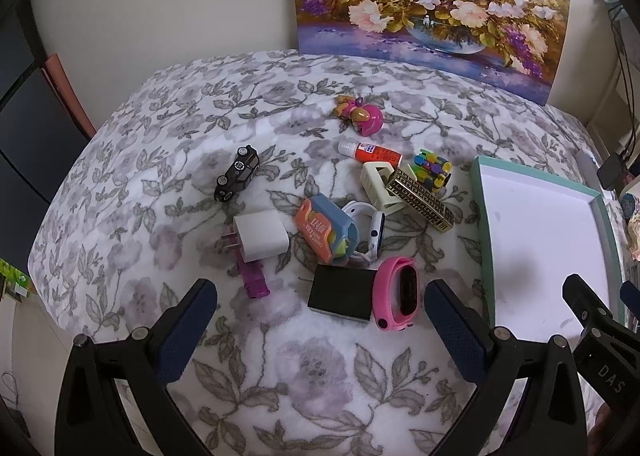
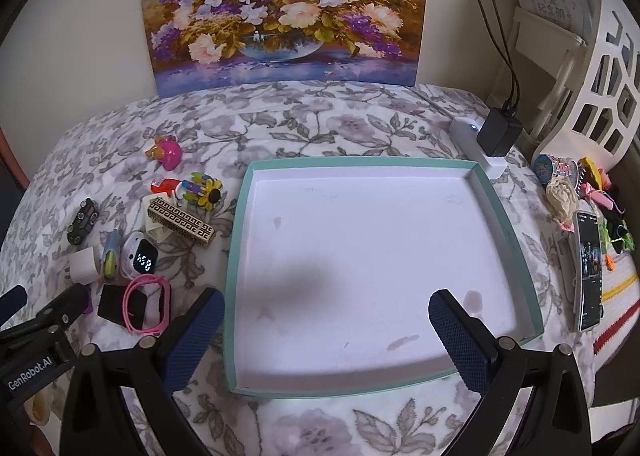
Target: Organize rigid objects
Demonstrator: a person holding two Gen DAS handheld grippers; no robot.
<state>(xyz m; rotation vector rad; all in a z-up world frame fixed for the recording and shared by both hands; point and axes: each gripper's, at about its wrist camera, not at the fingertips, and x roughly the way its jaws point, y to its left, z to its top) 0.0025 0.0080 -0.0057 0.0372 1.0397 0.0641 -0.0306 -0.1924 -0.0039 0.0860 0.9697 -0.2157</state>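
Observation:
A pile of small things lies on the floral blanket: a black toy car, a white charger, a black charger, a pink watch, a white watch, an orange and blue case, a glue bottle, a gold patterned box and a pink doll toy. A teal tray with a white floor stands empty to their right. My left gripper is open just before the black charger. My right gripper is open over the tray's near part.
A flower painting leans on the back wall. Right of the tray lie a phone, a power strip with a black adapter, tape rolls and hair clips. A white basket stands at the far right.

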